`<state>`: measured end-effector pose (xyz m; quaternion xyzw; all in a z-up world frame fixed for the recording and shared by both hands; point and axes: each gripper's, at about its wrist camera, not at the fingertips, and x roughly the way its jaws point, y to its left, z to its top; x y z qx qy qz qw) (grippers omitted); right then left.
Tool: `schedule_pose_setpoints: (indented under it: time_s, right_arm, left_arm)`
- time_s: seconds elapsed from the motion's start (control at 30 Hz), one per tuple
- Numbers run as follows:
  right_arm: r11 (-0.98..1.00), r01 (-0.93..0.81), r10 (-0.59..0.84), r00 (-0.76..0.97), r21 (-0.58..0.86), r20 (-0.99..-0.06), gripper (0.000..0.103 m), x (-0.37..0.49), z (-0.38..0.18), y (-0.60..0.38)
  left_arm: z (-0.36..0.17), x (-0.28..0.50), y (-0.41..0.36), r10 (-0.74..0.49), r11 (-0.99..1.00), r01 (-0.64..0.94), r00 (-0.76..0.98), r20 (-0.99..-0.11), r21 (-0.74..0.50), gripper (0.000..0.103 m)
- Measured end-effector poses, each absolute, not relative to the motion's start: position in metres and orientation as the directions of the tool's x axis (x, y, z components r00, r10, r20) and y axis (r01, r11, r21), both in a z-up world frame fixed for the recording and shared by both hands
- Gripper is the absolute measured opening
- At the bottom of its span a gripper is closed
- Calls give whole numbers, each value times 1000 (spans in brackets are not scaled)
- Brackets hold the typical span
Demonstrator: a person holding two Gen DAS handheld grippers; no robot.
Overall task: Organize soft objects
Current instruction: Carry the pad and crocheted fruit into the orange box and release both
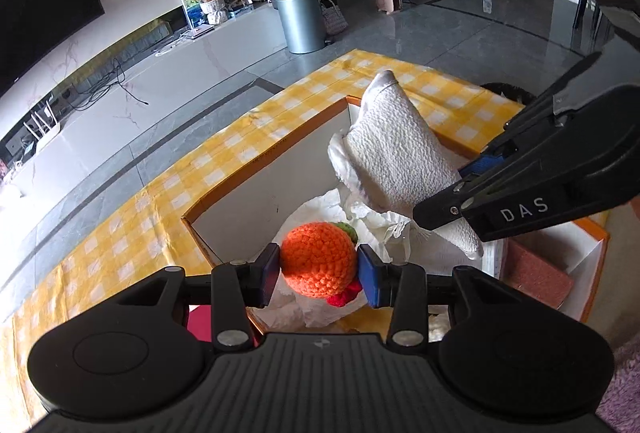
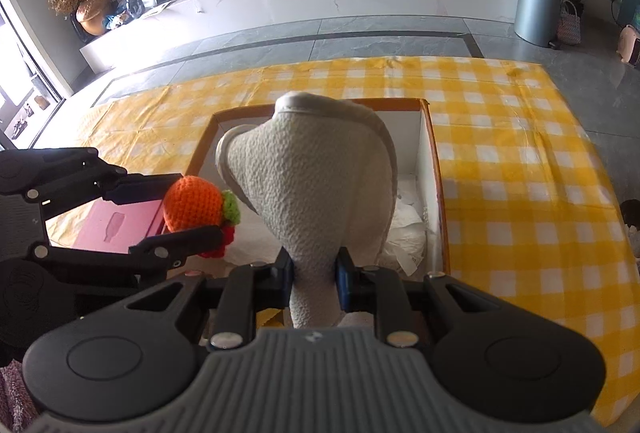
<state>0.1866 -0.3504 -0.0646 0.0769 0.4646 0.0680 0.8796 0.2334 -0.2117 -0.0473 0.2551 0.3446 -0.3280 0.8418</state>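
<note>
1. Left gripper (image 1: 318, 275) nearest, fingers narrowed onto crochet orange toy (image 1: 318, 259), blue pads pressed against both its sides; toy held above near corner of box (image 1: 260, 153), red bit hanging below, green leaf on top
2. Right gripper (image 2: 314, 275) clamped narrow on lower end of white towel (image 2: 316, 185); towel bunched, standing up and out over the box opening, top hem folded over
3. Under both: white crumpled paper (image 1: 384, 229) lining box floor, visible below toy and towel
4. Box white inside with orange rim, sitting on yellow checked tabletop (image 2: 520, 161); pinkish-brown block (image 1: 536, 275) in a separate compartment at right side of box
5. Pink flat box (image 2: 120, 229) just beside the left gripper, outside the orange-rimmed box
6. Step judged: both soft items carried over the box, placement stage, neither released yet
7. Next move likely calls for lowering each item onto the paper, toy at near corner, towel further in, then spreading fingers; towel floppy so needs lowering until it slumps inside the walls, not draped over rim
8. Far: grey bin, TV wall, floor – not relevant
</note>
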Motion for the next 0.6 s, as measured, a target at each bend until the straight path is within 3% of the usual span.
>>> schedule_pose_setpoints:
  time_s: [0.3, 0.43, 0.53, 0.6]
  right_arm:
    - [975, -53, 214, 493, 216, -844, 20, 205, -102, -354]
    - [973, -61, 224, 480, 223, -848, 28, 205, -108, -351]
    - [974, -62, 219, 478, 217, -851, 32, 202, -104, -349]
    - [974, -55, 218, 483, 219, -848, 35, 201, -97, -350]
  left_arm:
    - [-78, 230, -228, -342, 565, 778, 524, -780, 276, 48]
    - [-82, 230, -229, -329, 561, 782, 511, -794, 272, 48]
    - [-79, 230, -225, -335, 555, 785, 512, -791, 273, 52]
    - [-74, 226, -223, -346, 547, 789, 517, -783, 279, 63]
